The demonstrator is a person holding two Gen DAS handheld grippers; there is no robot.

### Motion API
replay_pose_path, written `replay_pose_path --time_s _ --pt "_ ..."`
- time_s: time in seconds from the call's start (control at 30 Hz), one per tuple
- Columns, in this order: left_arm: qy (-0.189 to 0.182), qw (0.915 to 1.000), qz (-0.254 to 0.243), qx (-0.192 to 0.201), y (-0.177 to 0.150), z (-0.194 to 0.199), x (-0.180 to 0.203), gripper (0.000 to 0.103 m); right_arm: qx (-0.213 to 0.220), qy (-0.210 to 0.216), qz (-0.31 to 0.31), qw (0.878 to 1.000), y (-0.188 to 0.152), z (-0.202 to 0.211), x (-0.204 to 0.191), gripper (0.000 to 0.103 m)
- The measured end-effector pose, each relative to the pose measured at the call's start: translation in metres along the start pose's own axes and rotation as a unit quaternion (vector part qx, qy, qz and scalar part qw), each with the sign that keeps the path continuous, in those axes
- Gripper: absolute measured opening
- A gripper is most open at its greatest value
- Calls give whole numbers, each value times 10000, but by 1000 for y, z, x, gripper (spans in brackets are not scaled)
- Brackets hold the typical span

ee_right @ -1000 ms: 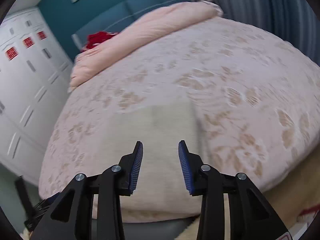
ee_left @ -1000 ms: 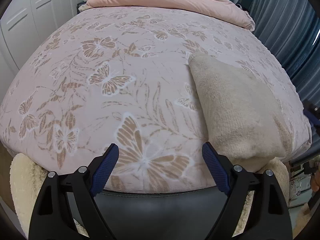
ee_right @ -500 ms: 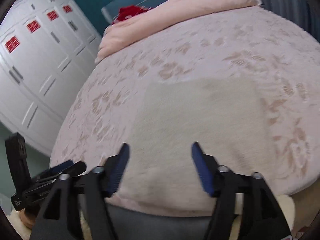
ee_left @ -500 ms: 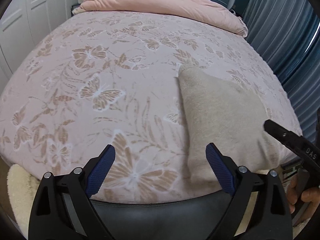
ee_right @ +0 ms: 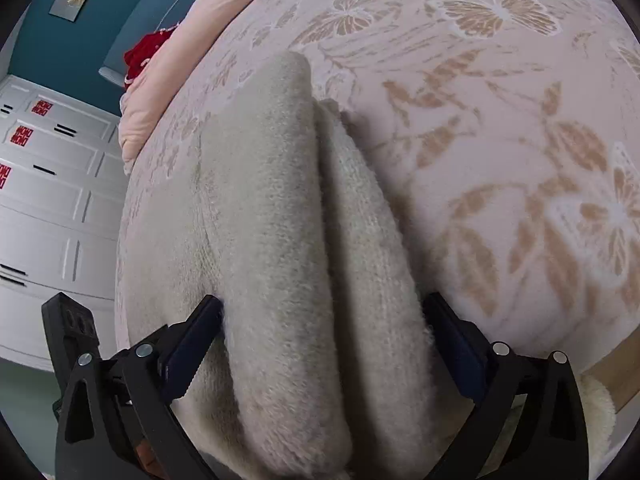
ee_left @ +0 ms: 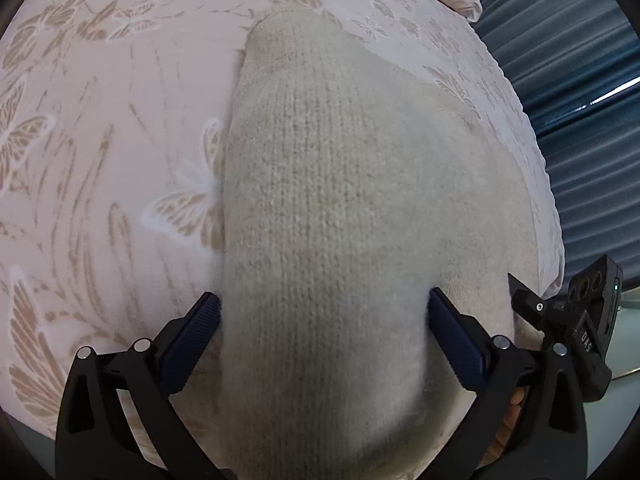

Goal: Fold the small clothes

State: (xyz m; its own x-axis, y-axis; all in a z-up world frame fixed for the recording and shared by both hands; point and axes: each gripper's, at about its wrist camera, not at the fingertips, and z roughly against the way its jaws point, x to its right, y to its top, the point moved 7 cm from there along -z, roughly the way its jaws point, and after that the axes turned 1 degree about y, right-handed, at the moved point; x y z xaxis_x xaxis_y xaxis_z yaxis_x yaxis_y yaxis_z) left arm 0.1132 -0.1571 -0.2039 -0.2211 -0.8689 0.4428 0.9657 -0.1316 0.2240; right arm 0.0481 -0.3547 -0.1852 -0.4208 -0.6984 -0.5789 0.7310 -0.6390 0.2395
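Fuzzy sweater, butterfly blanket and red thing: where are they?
Fuzzy sweater point(ee_left: 340, 200): left wrist view, middle of its knitted top.
Butterfly blanket point(ee_right: 500, 140): right wrist view, bare patch right of the sweater.
Red thing point(ee_right: 142, 54): right wrist view, its middle, beside the pink quilt.

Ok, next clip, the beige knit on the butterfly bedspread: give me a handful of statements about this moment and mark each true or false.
1. The beige knit garment lies on the butterfly bedspread. True.
2. The left gripper is clamped shut with nothing between its fingers. False: its jaws stand wide, having just opened further, with the garment between them.
3. The right gripper straddles two folds of the knit. True; its jaws have also just been opening.
4. The garment is bright red. False: it is beige; the only red thing lies far off near the headboard.
5. White cabinet doors show in the right wrist view. True.
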Motion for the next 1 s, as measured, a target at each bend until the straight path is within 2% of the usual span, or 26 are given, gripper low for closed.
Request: replay_pose_path --time_s 0.1,0.13,0.17,0.2,0.23,0.3,0.4,0.67,0.83,1.0 --pt "-34 10000 70 -25 4 -1 2 98 48 82 -46 9999 1 -5 -8 98" --pt "18 10000 26 -28 4 1 4 98 12 203 -51 9998 1 -5 -12 93" --pt "94 9999 -85 15 4 4 8 93 -34 334 -64 9994 1 -6 -17 82" --pt "152 9994 -289 70 5 8 15 82 -56 352 -103 9993 2 -4 -16 64" --pt "392 9978 -524 102 5 13 21 78 -21 294 -103 9995 4 0 -17 46" --pt "594 9943 -872 179 4 24 35 58 115 367 -87 9992 7 15 -25 37" --pt "616 9908 -1179 246 5 47 51 46 392 525 42 9978 10 44 -44 34" --pt "256 9826 -1600 910 16 136 95 46 1291 975 448 9858 9 143 -97 32" --pt "45 9694 -1891 1566 23 202 125 46 1923 1319 796 9692 13 204 -140 32" --pt "-283 9485 -2172 2290 33 278 146 46 2549 1705 1288 9431 14 263 -191 32"
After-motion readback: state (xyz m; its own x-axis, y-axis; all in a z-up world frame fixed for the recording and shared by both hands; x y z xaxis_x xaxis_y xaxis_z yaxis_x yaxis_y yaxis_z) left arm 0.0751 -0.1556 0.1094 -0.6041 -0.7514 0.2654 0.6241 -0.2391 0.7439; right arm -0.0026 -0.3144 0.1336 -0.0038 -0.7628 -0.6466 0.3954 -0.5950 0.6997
